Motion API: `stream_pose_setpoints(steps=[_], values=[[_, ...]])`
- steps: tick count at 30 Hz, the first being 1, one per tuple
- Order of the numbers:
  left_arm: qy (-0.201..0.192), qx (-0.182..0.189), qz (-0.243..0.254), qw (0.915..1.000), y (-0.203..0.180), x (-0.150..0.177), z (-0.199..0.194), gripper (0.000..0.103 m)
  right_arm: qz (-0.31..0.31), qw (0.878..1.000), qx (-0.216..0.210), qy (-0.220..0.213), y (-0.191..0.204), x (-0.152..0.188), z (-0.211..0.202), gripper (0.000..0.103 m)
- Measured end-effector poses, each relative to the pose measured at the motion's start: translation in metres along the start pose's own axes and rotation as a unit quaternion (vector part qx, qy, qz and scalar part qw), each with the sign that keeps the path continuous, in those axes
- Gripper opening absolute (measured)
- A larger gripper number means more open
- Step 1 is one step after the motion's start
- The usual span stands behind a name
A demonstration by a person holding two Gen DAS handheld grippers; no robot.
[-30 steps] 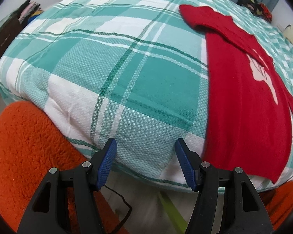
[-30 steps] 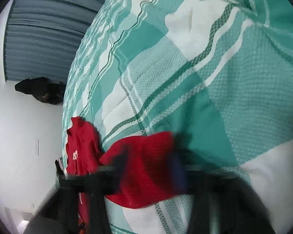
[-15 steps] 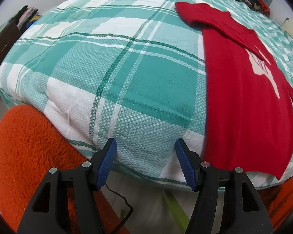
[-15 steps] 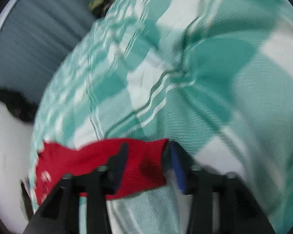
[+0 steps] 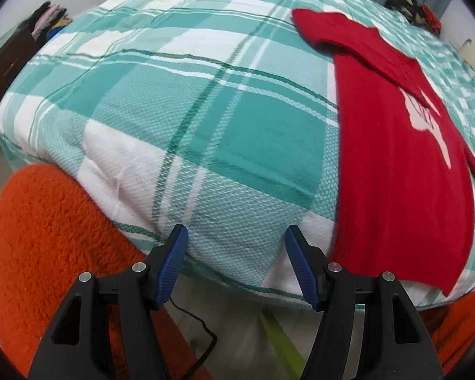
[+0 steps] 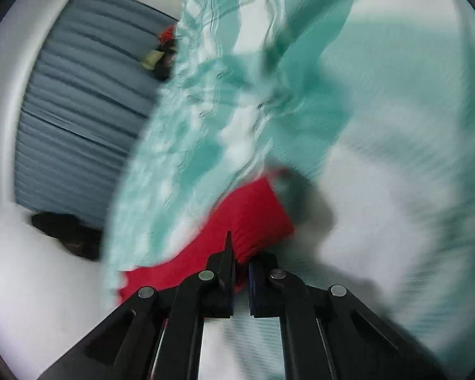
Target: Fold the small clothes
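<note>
A red shirt [image 5: 395, 174] with a white print lies flat on the right side of the green-and-white plaid bed cover [image 5: 174, 95]; one sleeve reaches toward the far middle. My left gripper [image 5: 236, 237] hangs open over the bed's near edge, left of the shirt's hem, with nothing between its blue pads. In the blurred right wrist view my right gripper [image 6: 240, 253] has its jaws nearly together on an edge of the red shirt [image 6: 253, 215], which bunches just ahead of the fingertips.
Orange fleece [image 5: 47, 237] fills the lower left below the bed edge, with a thin black cable [image 5: 202, 326] on the floor. Dark and coloured items [image 5: 418, 9] sit at the bed's far corner. A grey-blue curtain [image 6: 79, 110] and dark clothing [image 6: 66, 231] stand beyond the bed.
My right gripper opened around the red fabric, then shut on it while swinging across the bed, blurring its view. The left gripper held still and stayed open.
</note>
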State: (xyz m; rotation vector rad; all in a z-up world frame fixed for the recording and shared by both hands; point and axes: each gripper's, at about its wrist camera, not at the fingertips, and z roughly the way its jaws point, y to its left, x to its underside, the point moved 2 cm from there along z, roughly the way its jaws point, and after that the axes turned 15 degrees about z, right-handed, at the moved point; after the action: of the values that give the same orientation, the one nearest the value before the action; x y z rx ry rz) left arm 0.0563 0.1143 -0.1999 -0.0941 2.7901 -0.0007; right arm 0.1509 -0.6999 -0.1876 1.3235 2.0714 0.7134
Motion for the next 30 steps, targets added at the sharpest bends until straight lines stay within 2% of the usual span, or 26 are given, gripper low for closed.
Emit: stream_pose_setpoints(steps=[1, 3, 6, 9, 10, 11, 12, 13, 14, 15, 16, 17, 19, 21, 22, 24, 25, 26, 28, 30], values=[[0.003, 0.002, -0.002, 1.0000, 0.000, -0.001, 0.003, 0.066, -0.029, 0.998, 0.047, 0.000, -0.002, 0.000, 0.002, 0.005], [0.010, -0.002, 0.004, 0.9999, -0.003, -0.003, 0.009, 0.066, -0.050, 0.995, 0.077, 0.025, -0.007, 0.004, 0.013, 0.006], [0.008, -0.011, 0.021, 0.9997, -0.009, -0.003, 0.008, 0.066, -0.037, 0.997, 0.066, 0.032, -0.004, 0.005, 0.016, 0.020], [0.005, -0.008, 0.024, 0.9997, -0.009, -0.003, 0.007, 0.066, -0.035, 0.997, 0.054, 0.038, 0.000, 0.001, 0.013, 0.023], [0.007, -0.005, 0.021, 0.9997, -0.007, -0.003, 0.008, 0.067, -0.015, 0.998, 0.036, 0.051, -0.001, 0.000, 0.014, 0.034], [0.009, -0.003, 0.018, 0.9998, -0.006, -0.003, 0.009, 0.068, 0.004, 0.997, 0.014, 0.070, -0.004, -0.001, 0.015, 0.038], [0.011, -0.002, 0.014, 0.9998, -0.007, -0.004, 0.011, 0.068, 0.012, 0.996, -0.002, 0.084, -0.006, -0.004, 0.010, 0.037], [0.012, -0.001, 0.013, 0.9998, -0.007, -0.004, 0.012, 0.068, -0.005, 0.996, 0.014, 0.084, -0.006, -0.005, 0.007, 0.022], [0.013, -0.002, 0.013, 0.9998, -0.008, -0.004, 0.012, 0.068, -0.034, 0.996, 0.050, 0.072, -0.006, -0.005, 0.006, 0.009], [0.012, -0.002, 0.013, 0.9998, -0.009, -0.002, 0.010, 0.068, -0.071, 0.991, 0.103, 0.054, -0.003, -0.005, 0.003, 0.004], [0.011, -0.002, 0.014, 0.9998, -0.009, -0.001, 0.009, 0.068, -0.107, 0.983, 0.146, 0.037, 0.002, -0.005, 0.001, 0.004], [0.010, -0.001, 0.013, 0.9999, -0.008, -0.001, 0.009, 0.068, -0.131, 0.977, 0.167, 0.019, 0.008, -0.006, -0.003, 0.006], [0.010, 0.002, 0.010, 0.9999, -0.006, -0.001, 0.008, 0.068, -0.184, 0.955, 0.227, -0.059, 0.023, -0.004, -0.016, 0.009], [0.011, 0.005, 0.008, 0.9999, -0.005, 0.000, 0.008, 0.068, -0.190, 0.944, 0.249, -0.107, 0.027, -0.008, -0.029, 0.017], [0.011, 0.005, 0.008, 0.9999, -0.005, 0.000, 0.008, 0.068, -0.187, 0.942, 0.251, -0.120, 0.028, -0.009, -0.037, 0.017], [0.011, 0.002, 0.010, 0.9999, -0.006, 0.000, 0.008, 0.069, -0.180, 0.955, 0.205, -0.116, 0.032, -0.007, -0.047, 0.019], [0.011, 0.000, 0.011, 0.9999, -0.006, 0.000, 0.009, 0.069, -0.181, 0.967, 0.154, -0.087, 0.038, -0.004, -0.048, 0.019], [0.012, -0.001, 0.011, 0.9999, -0.006, -0.001, 0.009, 0.069, -0.189, 0.973, 0.121, -0.051, 0.044, 0.003, -0.044, 0.019], [0.013, -0.004, 0.012, 0.9998, -0.008, -0.002, 0.011, 0.069, -0.214, 0.972, 0.094, 0.016, 0.054, 0.020, -0.026, 0.020], [0.013, -0.006, 0.013, 0.9998, -0.010, -0.002, 0.010, 0.069, -0.241, 0.962, 0.118, 0.054, 0.050, 0.034, -0.005, 0.023]])
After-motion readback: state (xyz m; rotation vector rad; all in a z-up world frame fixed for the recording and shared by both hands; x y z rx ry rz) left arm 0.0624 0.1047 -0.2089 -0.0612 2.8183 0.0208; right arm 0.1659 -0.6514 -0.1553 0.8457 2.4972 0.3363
